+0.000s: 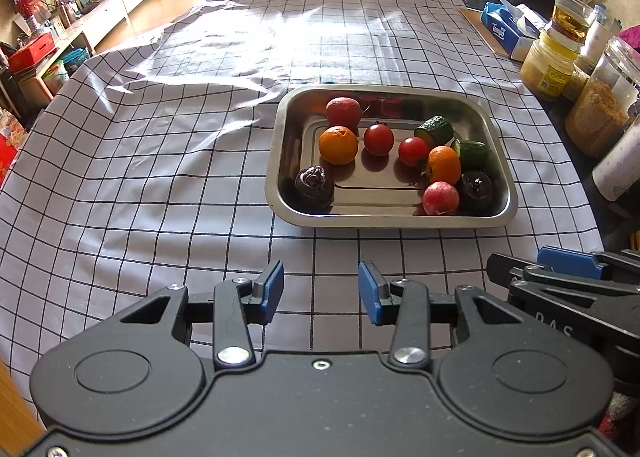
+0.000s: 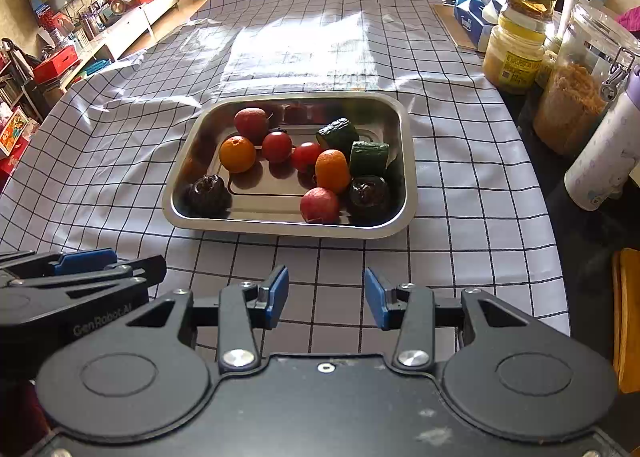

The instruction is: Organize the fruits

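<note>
Step in hand: cannot be fixed; all the produce lies in the steel tray (image 2: 394, 119), which fits either a pile waiting to be sorted out or a gathering already made.
Next move: whichever it is, any pick means reaching forward over the tray's near rim and closing on one round piece without nudging its neighbours; the right cluster is tightly packed.
Left tongs (image 1: 322, 291): spread, holding nothing, hovering over the checked cloth (image 1: 160, 161) on the worktop, near side of the tray.
Right tongs (image 2: 326, 297): spread, holding nothing, just beside the left pair.
Tray, left part: dark wrinkled fruit (image 2: 208, 193) in the near left corner; mandarin (image 2: 237, 153) behind it; dull red fruit (image 2: 251, 124) farther back.
Tray, middle: two cherry tomatoes (image 2: 277, 146), glossy, side by side.
Tray, right part: second mandarin (image 2: 332, 170), two cucumber pieces (image 2: 369, 158), pink-red fruit (image 2: 319, 205) and another dark fruit (image 2: 369, 193), all touching or nearly so.
Far right: jars (image 2: 514, 61) at the worktop's edge, well apart from the tray.
</note>
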`<state>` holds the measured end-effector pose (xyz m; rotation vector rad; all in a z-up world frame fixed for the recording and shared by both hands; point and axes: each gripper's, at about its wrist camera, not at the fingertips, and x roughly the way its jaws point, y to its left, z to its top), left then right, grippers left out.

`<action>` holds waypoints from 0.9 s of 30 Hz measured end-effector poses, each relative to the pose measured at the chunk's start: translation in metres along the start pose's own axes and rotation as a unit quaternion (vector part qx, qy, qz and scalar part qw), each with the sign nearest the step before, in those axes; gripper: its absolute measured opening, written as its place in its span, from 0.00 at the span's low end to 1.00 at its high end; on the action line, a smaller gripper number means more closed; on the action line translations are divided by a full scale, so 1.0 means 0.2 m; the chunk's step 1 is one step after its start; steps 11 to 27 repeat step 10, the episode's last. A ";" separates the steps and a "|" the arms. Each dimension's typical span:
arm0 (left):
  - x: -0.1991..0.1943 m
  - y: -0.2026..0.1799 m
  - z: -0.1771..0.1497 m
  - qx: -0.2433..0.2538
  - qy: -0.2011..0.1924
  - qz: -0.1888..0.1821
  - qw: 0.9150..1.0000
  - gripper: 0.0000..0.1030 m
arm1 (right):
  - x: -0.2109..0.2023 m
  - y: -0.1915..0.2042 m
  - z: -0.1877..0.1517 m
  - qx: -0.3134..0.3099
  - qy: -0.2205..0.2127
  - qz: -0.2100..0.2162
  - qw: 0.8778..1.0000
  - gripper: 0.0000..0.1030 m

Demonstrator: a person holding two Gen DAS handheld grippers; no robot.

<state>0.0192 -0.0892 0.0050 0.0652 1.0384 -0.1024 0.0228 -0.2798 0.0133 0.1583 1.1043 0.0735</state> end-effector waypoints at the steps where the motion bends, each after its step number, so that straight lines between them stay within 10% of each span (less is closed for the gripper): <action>1: 0.00 0.00 0.00 0.001 0.001 0.000 1.000 0.48 | 0.00 0.00 0.00 0.000 0.000 0.000 1.000 0.44; 27: 0.01 0.00 0.00 0.000 0.002 0.001 1.000 0.49 | 0.00 0.00 0.00 -0.001 0.001 0.000 1.000 0.44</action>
